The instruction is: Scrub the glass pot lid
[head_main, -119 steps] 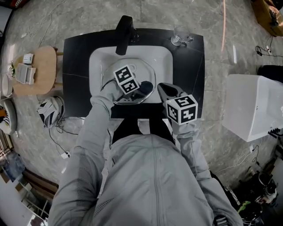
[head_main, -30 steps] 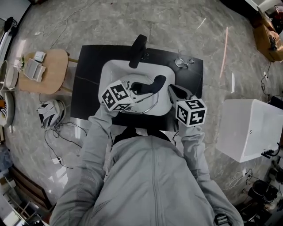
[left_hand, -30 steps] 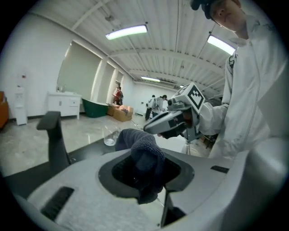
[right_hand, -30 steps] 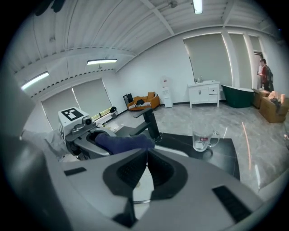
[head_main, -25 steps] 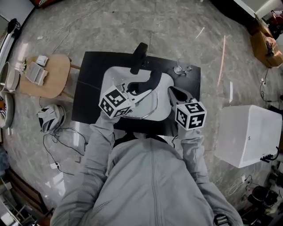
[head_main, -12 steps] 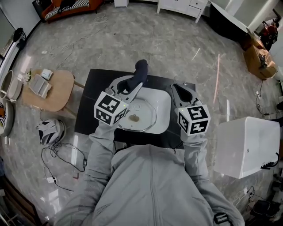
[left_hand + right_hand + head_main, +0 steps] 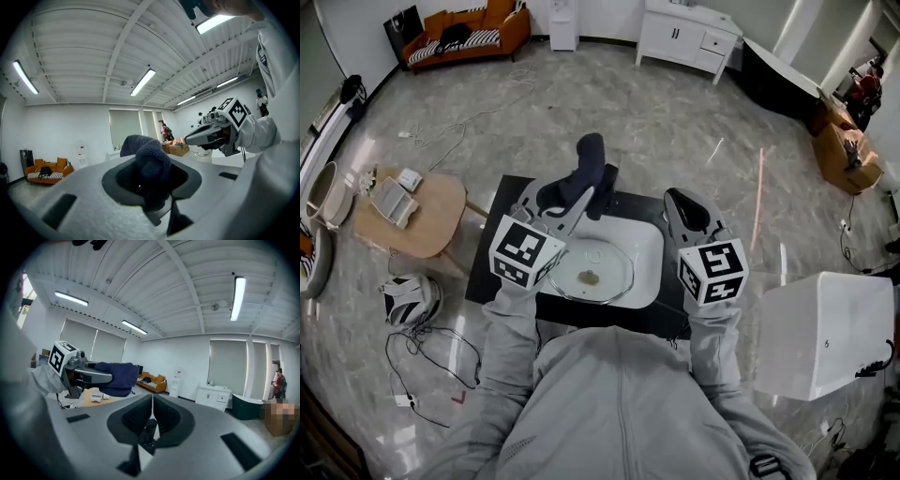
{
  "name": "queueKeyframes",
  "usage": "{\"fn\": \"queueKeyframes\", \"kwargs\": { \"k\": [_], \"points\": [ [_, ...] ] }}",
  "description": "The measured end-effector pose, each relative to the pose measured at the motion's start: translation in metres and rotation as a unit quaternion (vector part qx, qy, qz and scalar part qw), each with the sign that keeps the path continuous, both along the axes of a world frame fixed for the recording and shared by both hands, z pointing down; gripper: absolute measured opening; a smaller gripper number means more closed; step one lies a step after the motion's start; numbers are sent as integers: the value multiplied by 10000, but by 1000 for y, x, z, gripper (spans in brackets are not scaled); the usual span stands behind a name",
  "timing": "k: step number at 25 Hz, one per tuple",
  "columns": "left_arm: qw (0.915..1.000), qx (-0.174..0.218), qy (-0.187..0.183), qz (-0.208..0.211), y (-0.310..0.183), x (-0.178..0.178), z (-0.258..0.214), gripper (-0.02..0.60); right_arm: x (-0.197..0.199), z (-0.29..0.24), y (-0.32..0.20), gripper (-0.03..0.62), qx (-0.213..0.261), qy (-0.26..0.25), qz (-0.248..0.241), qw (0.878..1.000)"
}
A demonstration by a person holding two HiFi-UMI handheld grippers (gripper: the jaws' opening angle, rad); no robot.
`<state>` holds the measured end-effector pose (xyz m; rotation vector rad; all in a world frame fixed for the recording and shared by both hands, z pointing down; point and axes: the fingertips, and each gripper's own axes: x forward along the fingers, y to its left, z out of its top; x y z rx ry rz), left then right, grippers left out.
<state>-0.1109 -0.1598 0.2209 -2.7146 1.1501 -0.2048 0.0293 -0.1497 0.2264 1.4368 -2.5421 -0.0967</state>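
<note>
The glass pot lid lies flat in the white sink, with a brown smear near its middle. My left gripper is raised above the sink's left rim, clear of the lid, and is shut on a dark blue scrub cloth. In the left gripper view the cloth bulges up between the closed jaws. My right gripper hovers over the sink's right rim with its jaws pressed together and nothing in them. In the right gripper view, the right gripper points out at the room.
The sink is set in a black counter. A round wooden side table with small boxes stands to the left. A white box stands to the right. Shoes and cables lie on the floor.
Both grippers have risen out of the sink. The left one lifted the blue cloth off the lid, which now lies flat and uncovered. The head view has tilted up toward the room.
</note>
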Motion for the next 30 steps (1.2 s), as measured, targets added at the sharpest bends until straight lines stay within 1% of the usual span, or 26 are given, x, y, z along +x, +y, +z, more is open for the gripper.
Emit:
{"fn": "queueKeyframes", "kwargs": {
  "k": [5, 11, 18, 30],
  "points": [
    [9997, 156, -152, -90, 6, 0, -16, 112, 0, -26, 5, 31, 230, -33, -31, 9997],
    [9995, 284, -79, -149, 15, 3, -34, 112, -2, -48, 14, 31, 393, -4, -149, 9991],
    [9993, 328, -60, -148, 17, 3, -37, 112, -10, -45, 16, 29, 373, 150, -206, 9990],
    [9993, 322, -71, -153, 19, 5, -40, 112, -12, -51, 15, 29, 417, 184, -274, 9986]
  ]
}}
